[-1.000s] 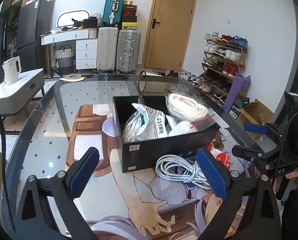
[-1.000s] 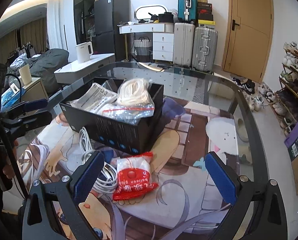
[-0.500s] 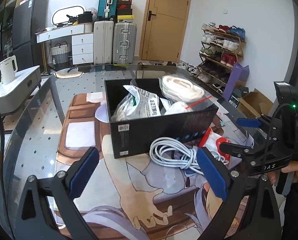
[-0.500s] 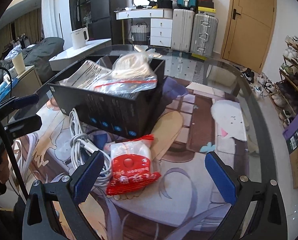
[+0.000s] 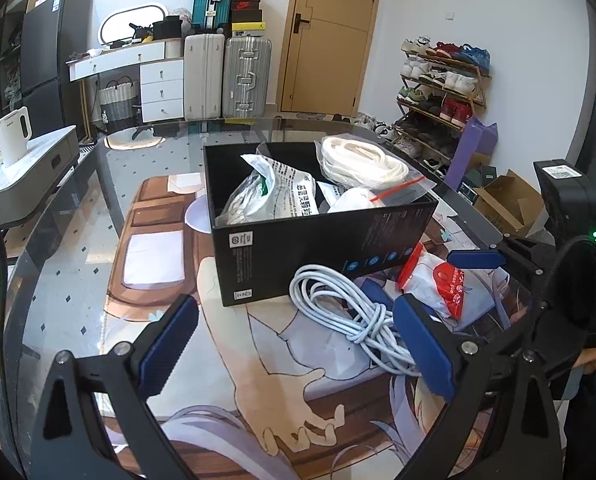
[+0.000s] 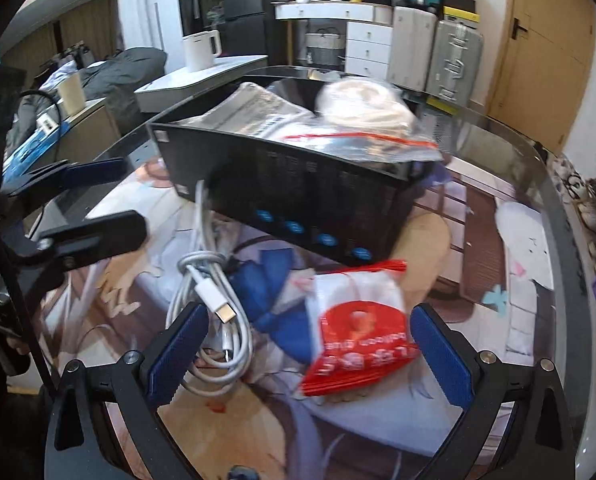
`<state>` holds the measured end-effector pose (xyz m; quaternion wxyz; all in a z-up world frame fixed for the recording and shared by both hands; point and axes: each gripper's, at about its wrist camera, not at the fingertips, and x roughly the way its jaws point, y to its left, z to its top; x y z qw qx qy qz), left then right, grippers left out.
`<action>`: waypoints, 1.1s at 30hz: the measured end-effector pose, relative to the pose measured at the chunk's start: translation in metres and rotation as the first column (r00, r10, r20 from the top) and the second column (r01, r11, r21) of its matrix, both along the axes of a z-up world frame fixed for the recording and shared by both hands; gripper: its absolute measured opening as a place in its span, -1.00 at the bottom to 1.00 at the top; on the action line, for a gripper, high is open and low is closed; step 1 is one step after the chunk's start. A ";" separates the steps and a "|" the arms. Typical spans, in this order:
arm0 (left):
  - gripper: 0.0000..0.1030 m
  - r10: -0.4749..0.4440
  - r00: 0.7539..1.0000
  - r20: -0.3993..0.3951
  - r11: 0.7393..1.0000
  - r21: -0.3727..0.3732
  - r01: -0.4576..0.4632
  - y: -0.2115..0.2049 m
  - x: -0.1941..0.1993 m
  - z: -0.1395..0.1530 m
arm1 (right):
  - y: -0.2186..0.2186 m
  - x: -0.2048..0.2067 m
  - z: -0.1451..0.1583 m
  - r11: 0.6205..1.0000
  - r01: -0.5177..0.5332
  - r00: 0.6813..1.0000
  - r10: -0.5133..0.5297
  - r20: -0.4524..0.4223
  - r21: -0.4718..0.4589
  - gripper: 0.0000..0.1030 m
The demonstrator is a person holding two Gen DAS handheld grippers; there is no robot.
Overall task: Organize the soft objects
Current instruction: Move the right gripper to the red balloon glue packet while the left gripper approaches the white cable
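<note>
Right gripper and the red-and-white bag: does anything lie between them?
Nothing. In the right wrist view the open right gripper has the red-and-white bag directly ahead between its fingers; the white cable lies to the bag's left.

Motion blurs the red-and-white packet (image 6: 358, 332); its print is unreadable.

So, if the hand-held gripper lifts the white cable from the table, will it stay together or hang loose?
The cable is probably floppy: it lies in loose coils, so loops may sag or trail if pinched at one strand. It looks light. One end with a plug lies free on top and could swing. A loop leans against the box, so it might drag there.
</note>
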<state>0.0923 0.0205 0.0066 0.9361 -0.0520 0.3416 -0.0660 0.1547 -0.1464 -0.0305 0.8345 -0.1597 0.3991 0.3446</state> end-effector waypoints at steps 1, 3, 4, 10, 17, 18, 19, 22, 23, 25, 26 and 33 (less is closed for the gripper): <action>0.91 -0.003 1.000 -0.003 1.000 0.001 0.003 -0.001 0.000 -0.001 | 0.000 -0.002 0.000 1.000 -0.005 1.000 0.005 0.003 0.000 0.99; 0.91 -0.006 1.000 -0.007 1.000 0.007 0.006 -0.003 0.001 -0.002 | -0.004 -0.003 0.003 1.000 -0.011 1.000 0.011 0.005 0.004 0.99; 0.91 -0.008 1.000 -0.009 1.000 0.008 0.008 -0.004 0.001 -0.002 | -0.009 -0.003 0.005 1.000 -0.006 1.000 0.006 0.004 0.010 0.99; 0.91 -0.021 1.000 -0.015 1.000 0.006 0.021 -0.008 0.002 -0.002 | -0.044 0.009 0.017 0.995 0.090 0.996 -0.090 0.006 0.050 0.99; 0.91 -0.035 0.999 -0.030 0.999 0.000 0.035 -0.011 0.004 -0.004 | -0.050 0.020 0.012 0.989 0.141 0.990 -0.141 -0.008 0.034 0.99; 0.91 -0.037 0.999 -0.033 0.999 -0.001 0.037 -0.012 0.005 -0.004 | -0.049 0.020 0.011 0.989 0.144 0.990 -0.144 -0.009 0.031 0.99; 0.91 -0.038 0.999 -0.036 0.999 -0.001 0.038 -0.014 0.006 -0.004 | -0.049 0.020 0.009 0.988 0.149 0.989 -0.149 -0.009 0.026 0.99; 0.91 -0.043 0.998 -0.050 0.999 0.006 0.043 -0.018 0.010 -0.006 | -0.044 0.021 0.003 0.987 0.159 0.987 -0.159 -0.010 -0.001 0.99; 0.91 -0.044 0.997 -0.056 0.999 0.006 0.044 -0.018 0.010 -0.006 | -0.042 0.021 0.001 0.987 0.161 0.987 -0.161 -0.008 -0.012 0.99; 0.91 -0.048 0.997 -0.068 0.999 0.003 0.049 -0.021 0.012 -0.008 | -0.041 0.023 -0.003 0.986 0.164 0.986 -0.164 -0.009 -0.023 0.99; 0.91 -0.050 0.996 -0.072 0.999 0.000 0.051 -0.023 0.012 -0.008 | -0.040 0.023 -0.004 0.987 0.161 0.987 -0.161 -0.011 -0.025 0.99; 0.91 -0.053 0.992 -0.119 0.998 -0.030 0.050 -0.031 0.020 -0.012 | -0.035 0.022 -0.012 0.987 0.151 0.988 -0.152 -0.020 -0.052 0.99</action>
